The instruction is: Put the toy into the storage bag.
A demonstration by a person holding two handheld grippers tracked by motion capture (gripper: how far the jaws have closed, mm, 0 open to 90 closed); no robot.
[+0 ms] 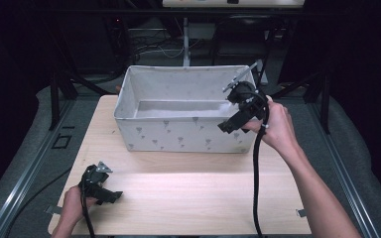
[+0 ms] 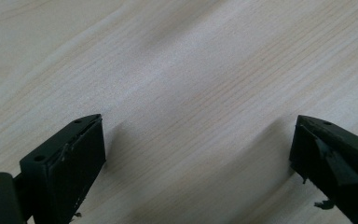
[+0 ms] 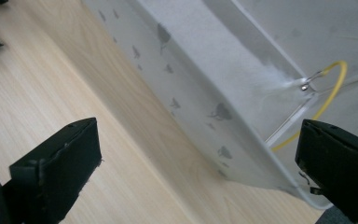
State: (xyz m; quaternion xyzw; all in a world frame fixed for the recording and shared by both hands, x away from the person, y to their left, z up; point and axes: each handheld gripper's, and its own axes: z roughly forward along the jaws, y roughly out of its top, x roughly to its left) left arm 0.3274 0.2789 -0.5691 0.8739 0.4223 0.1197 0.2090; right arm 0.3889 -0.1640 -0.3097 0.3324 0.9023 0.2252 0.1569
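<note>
A white fabric bin with small grey tree prints stands at the back of the wooden table. My right gripper hovers over the bin's front right corner, open, its jaws straddling the bin's front wall. Inside the bin I see a yellow cable with a clear one beside it and a small metal clip. My left gripper rests low at the table's front left, open, with bare wood between its jaws.
Dark frame legs and cables stand behind the table. A grey mat surrounds it on the floor. Small metal brackets stick out at the table's front corners. A wide stretch of tabletop lies in front of the bin.
</note>
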